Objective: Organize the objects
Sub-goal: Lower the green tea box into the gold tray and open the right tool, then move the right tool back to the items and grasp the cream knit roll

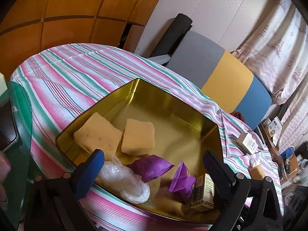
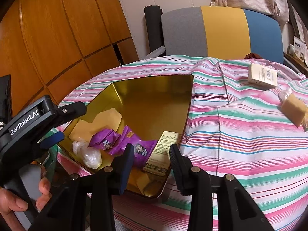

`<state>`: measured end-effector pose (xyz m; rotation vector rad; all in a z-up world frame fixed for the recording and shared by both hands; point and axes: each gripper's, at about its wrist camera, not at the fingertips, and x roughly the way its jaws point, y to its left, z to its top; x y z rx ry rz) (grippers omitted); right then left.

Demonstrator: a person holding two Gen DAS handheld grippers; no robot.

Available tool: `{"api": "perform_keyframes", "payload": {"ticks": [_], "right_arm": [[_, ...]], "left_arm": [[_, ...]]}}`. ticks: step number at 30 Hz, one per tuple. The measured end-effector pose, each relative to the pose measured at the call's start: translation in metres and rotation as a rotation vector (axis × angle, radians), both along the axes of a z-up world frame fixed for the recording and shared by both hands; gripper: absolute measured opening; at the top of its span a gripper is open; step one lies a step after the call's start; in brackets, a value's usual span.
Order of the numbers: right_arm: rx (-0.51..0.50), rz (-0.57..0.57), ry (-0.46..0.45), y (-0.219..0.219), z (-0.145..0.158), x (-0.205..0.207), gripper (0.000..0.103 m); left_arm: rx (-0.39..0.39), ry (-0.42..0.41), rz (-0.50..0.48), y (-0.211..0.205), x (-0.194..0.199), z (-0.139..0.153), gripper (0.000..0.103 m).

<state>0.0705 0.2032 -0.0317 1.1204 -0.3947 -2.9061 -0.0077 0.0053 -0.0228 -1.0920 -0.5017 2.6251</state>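
Left gripper (image 1: 152,160): I see its fingers wide, nothing between, over the tin's near edge.
Right gripper (image 2: 151,152): fingers spread, empty, above the gold tin (image 2: 154,88).
Tin contents: two sponges (image 1: 138,136), purple packets (image 1: 152,166), plastic bag (image 1: 125,181), small box (image 2: 163,152).
Bench (image 2: 240,134): white box (image 2: 262,77) and wrapped sponge (image 2: 293,109) lie outside the tin.

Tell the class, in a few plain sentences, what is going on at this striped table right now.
A person holds a gripper in each hand over a gold tin on the striped tablecloth. The tin already holds two yellow cakes, purple packets, a clear bag and a small box. The left gripper and right gripper are both open and empty. A white box and a wrapped cake lie outside the tin.
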Motion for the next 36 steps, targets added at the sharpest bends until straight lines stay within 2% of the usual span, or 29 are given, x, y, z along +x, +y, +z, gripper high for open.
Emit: {"api": "perform_keyframes", "payload": {"ticks": [5,21,27,30,36], "right_arm": [[0.060,-0.043,-0.015,0.006,0.004,-0.001,0.039],[0.076,-0.166,-0.047,0.048,0.004,0.007,0.041],[0.184,-0.288,-0.043,0.061,0.002,0.018,0.048],[0.211,-0.344,-0.082,0.073,-0.005,0.021,0.048],[0.231,-0.384,-0.158,0.101,-0.024,0.030,0.048]], "left_arm": [[-0.015,-0.008,0.002,0.002,0.001,-0.003,0.103],[-0.084,0.020,-0.086,0.028,0.015,-0.004,0.103],[-0.103,0.026,-0.115,0.035,0.022,-0.006,0.103],[-0.113,0.031,-0.137,0.040,0.026,-0.006,0.103],[-0.115,0.035,-0.189,0.052,0.036,-0.006,0.103]]}}
